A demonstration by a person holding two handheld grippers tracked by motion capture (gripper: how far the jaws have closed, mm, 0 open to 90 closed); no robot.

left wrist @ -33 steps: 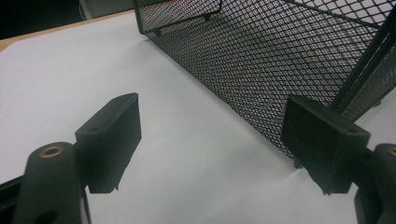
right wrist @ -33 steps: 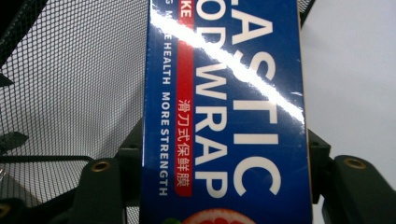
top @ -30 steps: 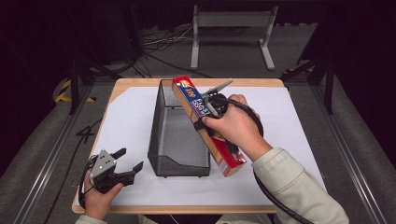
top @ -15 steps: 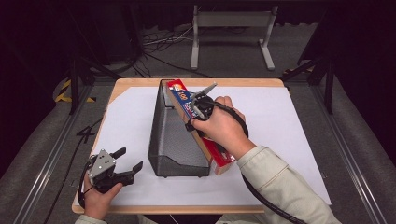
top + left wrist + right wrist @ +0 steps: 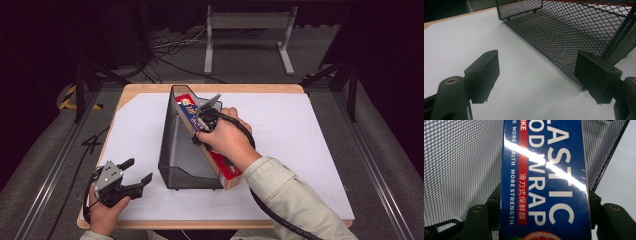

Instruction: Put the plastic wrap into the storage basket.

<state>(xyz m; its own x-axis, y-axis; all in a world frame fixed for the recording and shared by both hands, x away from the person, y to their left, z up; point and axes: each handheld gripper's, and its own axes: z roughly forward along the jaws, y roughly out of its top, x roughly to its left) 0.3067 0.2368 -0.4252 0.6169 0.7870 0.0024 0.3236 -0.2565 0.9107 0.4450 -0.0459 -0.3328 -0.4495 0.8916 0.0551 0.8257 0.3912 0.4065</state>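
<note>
This looks like a recording lab or studio, not a home. A wooden table (image 5: 295, 89) with a white sheet (image 5: 300, 145) stands on grey carpet, well beyond the right gripper (image 5: 206, 116). Dark curtains close off the back, loose cables (image 5: 170, 42) and a metal stand (image 5: 247, 30) lie far past it, and metal rails (image 5: 50, 165) run outside the left gripper (image 5: 131, 175).
</note>
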